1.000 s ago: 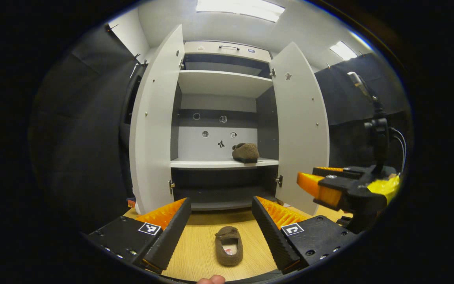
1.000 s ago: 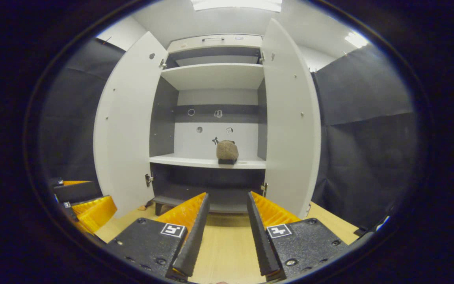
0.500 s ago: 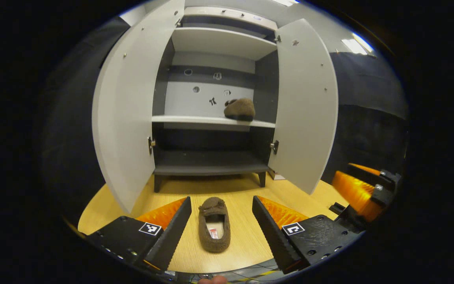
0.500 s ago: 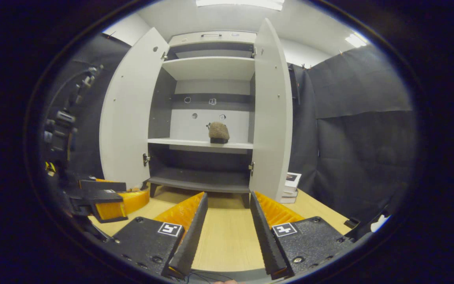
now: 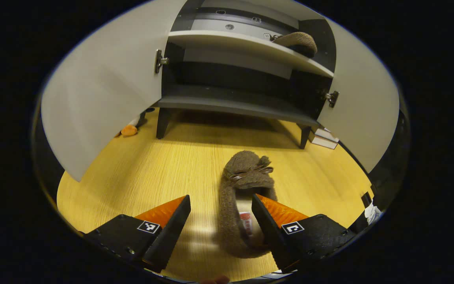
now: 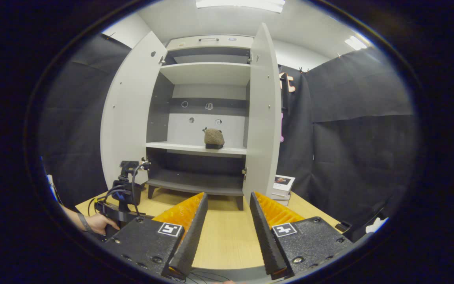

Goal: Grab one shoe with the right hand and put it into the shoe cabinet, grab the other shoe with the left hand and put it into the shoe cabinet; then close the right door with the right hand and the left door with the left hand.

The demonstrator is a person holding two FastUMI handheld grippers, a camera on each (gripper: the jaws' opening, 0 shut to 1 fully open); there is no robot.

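In the left gripper view, the left gripper has dropped and tilted down over the last second, so the brown slipper on the wooden floor, small at the bottom edge a second ago, now sits large at lower centre. The fingers are spread and hold nothing; the right-hand finger lies over the slipper's opening, while the other finger stands apart on bare floor. The gripper seems offset to the left of the shoe, so it likely needs a shift right before squeezing. At the top of the frame, the shoe cabinet shows both doors swung open, and the other slipper rests on its white middle shelf.

In the right gripper view, the right gripper has drawn back from the cabinet, which looks smaller than a second ago. It is released and empty, above bare floor. The shelved slipper sits mid-frame, so the right hand's shoe is done. At lower left, a hand holds the left gripper low. The open right door stands just right of centre.
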